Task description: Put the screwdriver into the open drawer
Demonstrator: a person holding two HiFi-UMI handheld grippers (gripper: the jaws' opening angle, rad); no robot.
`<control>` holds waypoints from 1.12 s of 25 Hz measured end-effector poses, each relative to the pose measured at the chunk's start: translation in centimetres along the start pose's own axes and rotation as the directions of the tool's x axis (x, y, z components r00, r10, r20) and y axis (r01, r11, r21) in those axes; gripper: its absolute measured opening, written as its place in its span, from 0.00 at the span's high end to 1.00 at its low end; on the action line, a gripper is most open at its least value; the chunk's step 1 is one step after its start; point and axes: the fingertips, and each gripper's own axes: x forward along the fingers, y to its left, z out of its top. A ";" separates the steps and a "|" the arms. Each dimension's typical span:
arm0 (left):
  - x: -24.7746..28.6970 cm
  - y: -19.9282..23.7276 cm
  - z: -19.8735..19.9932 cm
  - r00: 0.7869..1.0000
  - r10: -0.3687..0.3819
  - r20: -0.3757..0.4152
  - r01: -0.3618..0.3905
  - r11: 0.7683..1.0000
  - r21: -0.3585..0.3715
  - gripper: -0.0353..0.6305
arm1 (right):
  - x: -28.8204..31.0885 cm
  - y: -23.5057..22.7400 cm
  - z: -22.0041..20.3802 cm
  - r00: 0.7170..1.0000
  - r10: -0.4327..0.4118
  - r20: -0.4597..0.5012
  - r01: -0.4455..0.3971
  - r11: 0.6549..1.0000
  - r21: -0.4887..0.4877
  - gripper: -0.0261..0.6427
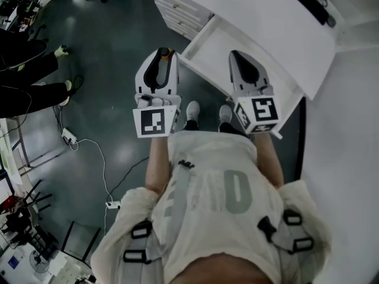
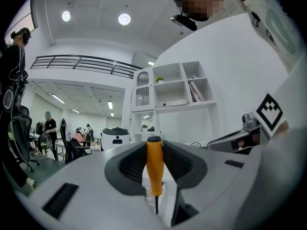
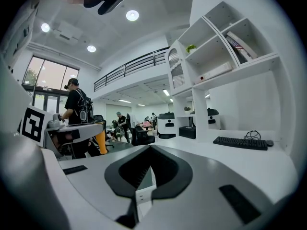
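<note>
An orange-handled screwdriver (image 2: 154, 164) stands upright between the tips of my left gripper (image 2: 154, 152), which is shut on its handle; the thin metal shaft points down. From above, the left gripper (image 1: 163, 53) hangs over the dark floor just left of the open white drawer (image 1: 219, 40), and the orange handle (image 1: 170, 54) shows at its tip. My right gripper (image 1: 235, 55) reaches over the drawer's inside. Its fingertips meet with nothing between them (image 3: 150, 147). In the right gripper view the left gripper and its orange handle (image 3: 100, 141) show at the left.
The drawer sticks out of a white desk (image 1: 266, 10) that carries a black keyboard (image 3: 240, 143). White wall shelves (image 3: 216, 56) rise behind it. A power strip with a cable (image 1: 70, 136) lies on the floor. People stand at the left (image 1: 23, 70).
</note>
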 end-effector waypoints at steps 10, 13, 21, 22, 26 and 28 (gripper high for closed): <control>0.6 0.1 -0.8 1.000 -0.001 -0.026 0.001 1.000 0.008 0.78 | -0.5 -0.9 -1.0 0.999 -0.029 -0.034 0.030 0.999 0.033 0.95; 1.0 -0.1 -0.3 1.000 -0.011 -0.020 0.012 1.000 0.013 0.78 | -0.8 -1.4 -1.2 0.998 -0.045 -0.041 0.047 0.998 0.051 0.95; 3.2 -1.9 -1.1 0.991 -0.112 -0.077 0.113 0.994 0.009 0.78 | -1.9 -2.5 -2.0 0.995 -0.092 -0.047 0.094 0.994 0.050 0.95; 3.5 -2.3 -1.0 0.989 -0.125 -0.080 0.126 0.992 0.008 0.78 | -2.2 -2.8 -2.2 0.993 -0.105 -0.053 0.108 0.993 0.053 0.95; 5.0 -4.3 -0.6 0.978 -0.190 -0.088 0.193 0.981 0.018 0.78 | -3.8 -4.0 -2.8 0.986 -0.155 -0.068 0.159 0.985 0.060 0.95; 6.1 -5.3 -0.4 0.971 -0.222 -0.090 0.224 0.974 0.016 0.78 | -4.5 -5.0 -3.2 0.979 -0.186 -0.080 0.192 0.979 0.068 0.95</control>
